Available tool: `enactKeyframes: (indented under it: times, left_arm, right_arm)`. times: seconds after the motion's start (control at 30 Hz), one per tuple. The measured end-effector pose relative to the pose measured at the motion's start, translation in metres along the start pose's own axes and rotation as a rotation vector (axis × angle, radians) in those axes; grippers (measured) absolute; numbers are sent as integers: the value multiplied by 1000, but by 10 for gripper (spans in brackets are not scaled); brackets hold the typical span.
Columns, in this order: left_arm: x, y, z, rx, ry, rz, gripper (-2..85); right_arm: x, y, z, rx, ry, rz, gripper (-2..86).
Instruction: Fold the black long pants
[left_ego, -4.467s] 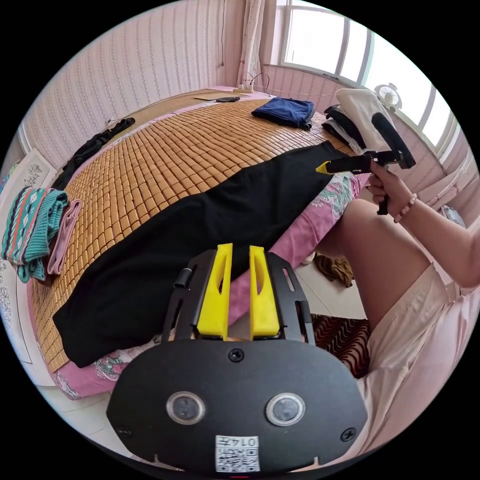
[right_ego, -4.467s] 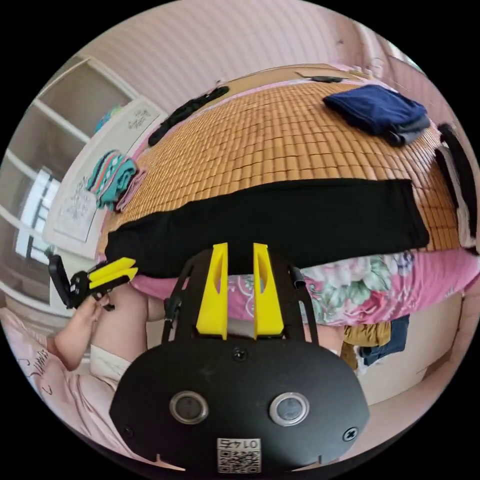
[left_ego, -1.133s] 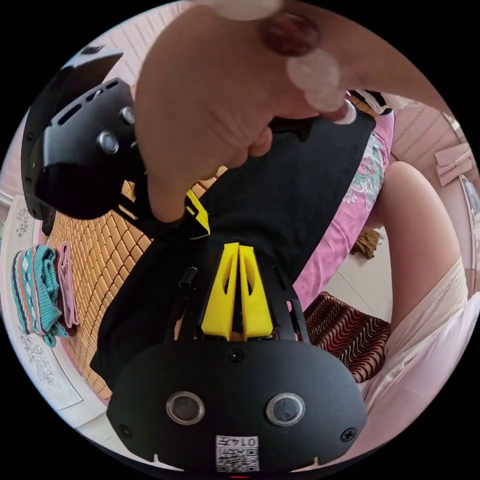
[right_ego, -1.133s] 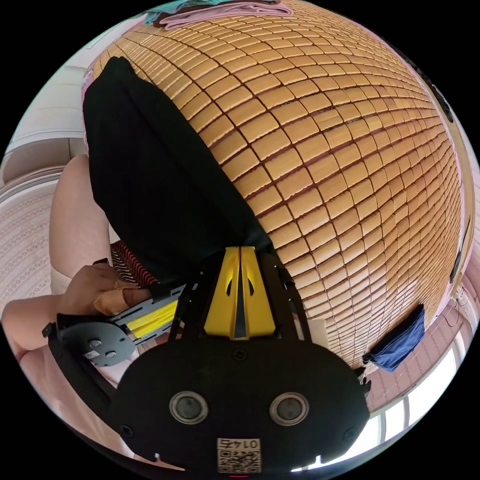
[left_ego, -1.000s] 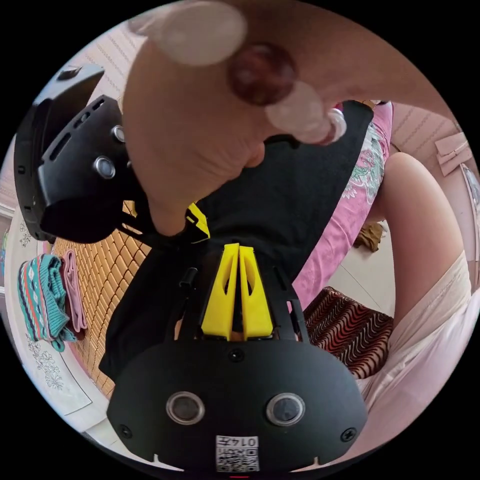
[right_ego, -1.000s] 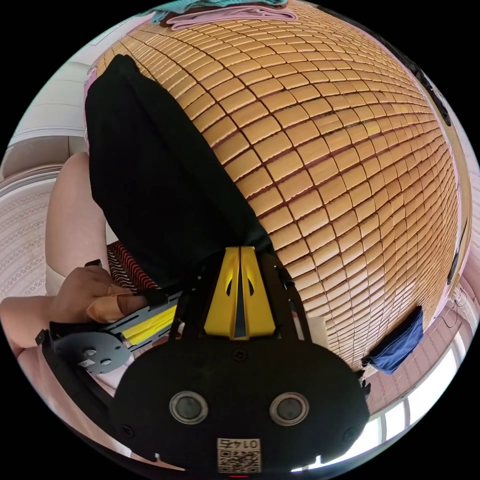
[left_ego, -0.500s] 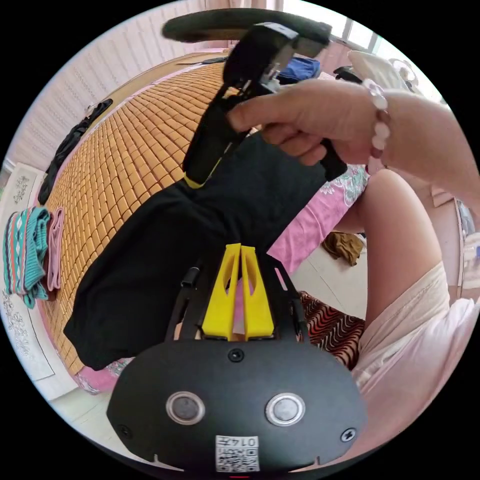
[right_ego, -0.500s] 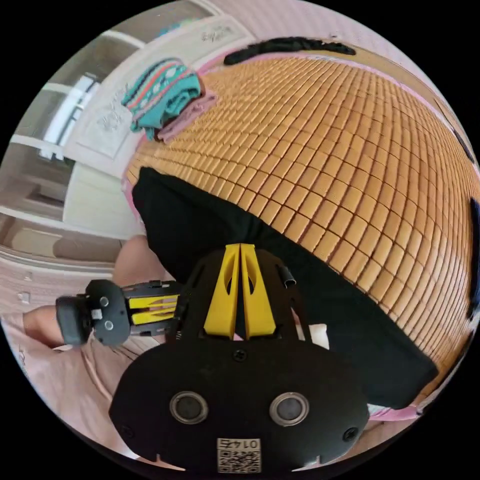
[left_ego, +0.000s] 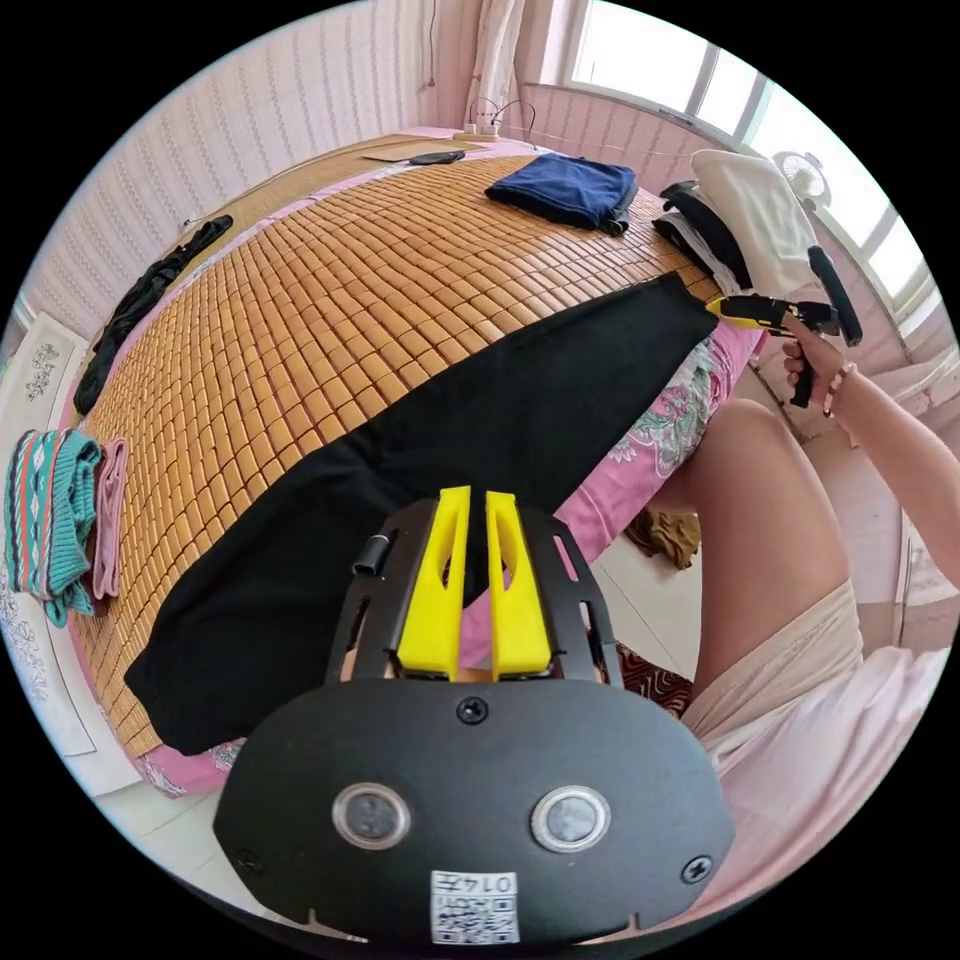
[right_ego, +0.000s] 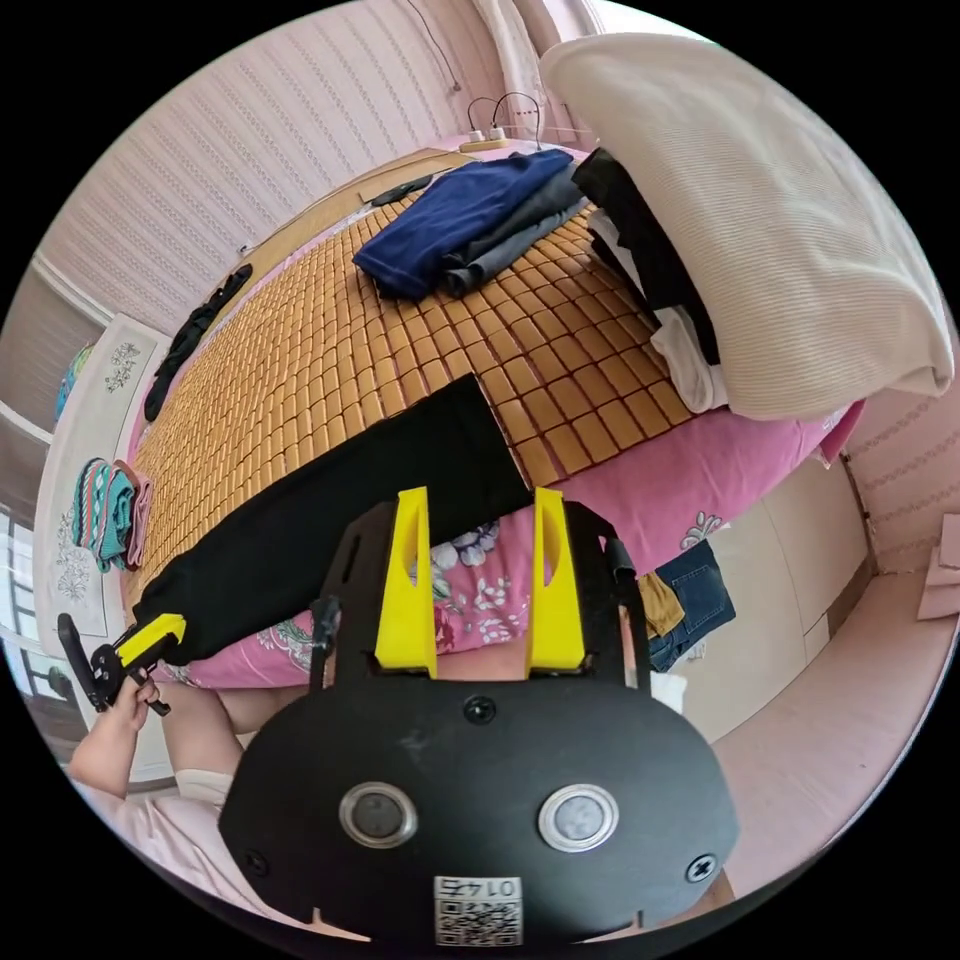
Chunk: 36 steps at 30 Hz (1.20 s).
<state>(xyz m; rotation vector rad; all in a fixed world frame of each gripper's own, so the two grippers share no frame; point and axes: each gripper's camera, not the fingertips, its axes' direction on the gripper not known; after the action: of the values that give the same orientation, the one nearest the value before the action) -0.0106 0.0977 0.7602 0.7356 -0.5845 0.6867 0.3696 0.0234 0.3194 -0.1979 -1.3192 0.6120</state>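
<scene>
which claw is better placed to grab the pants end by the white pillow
Right. The right claw is open just off that end of the pants, near the pillow. The left claw sits by the other end.

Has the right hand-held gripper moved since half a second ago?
Yes. The right hand-held gripper has swung away from the middle of the black pants to their far end, near the white pillow, and its jaws now stand open.

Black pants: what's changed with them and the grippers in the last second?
Both grippers let go: the right gripper opened and swung away from the left gripper to the far end of the black pants, now stretched full length. The navy clothes stayed put.
</scene>
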Motion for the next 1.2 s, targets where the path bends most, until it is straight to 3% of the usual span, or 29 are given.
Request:
enactKeyframes:
  times: [0.27, 0.43, 0.63, 0.77, 0.9, 1.07, 1.2]
  left_arm:
    - [-9, -2, 41, -146, -66, -12, 41]
    - [-34, 10, 36, -64, -2, -84, 38]
    - [-61, 8, 28, -67, 54, -108, 43]
    - [-101, 20, -11, 95, 250, -248, 66]
    - [-136, 45, -51, 240, 358, -344, 88]
    - [-165, 76, -47, 189, 352, -421, 92]
    - [-179, 83, -40, 166, 388, -438, 83]
  right_arm:
    - [12, 20, 17, -59, 145, -40, 108]
    - [19, 35, 13, -69, 159, -85, 58]
    - [14, 47, -21, 4, 1, -154, 41]
    - [-48, 63, -80, 143, -185, -387, 40]
    - [-143, 101, -85, 102, -267, -700, 49]
    - [-224, 160, -7, -200, -188, -893, 70]
    - [-228, 176, -12, -175, -164, -903, 68]
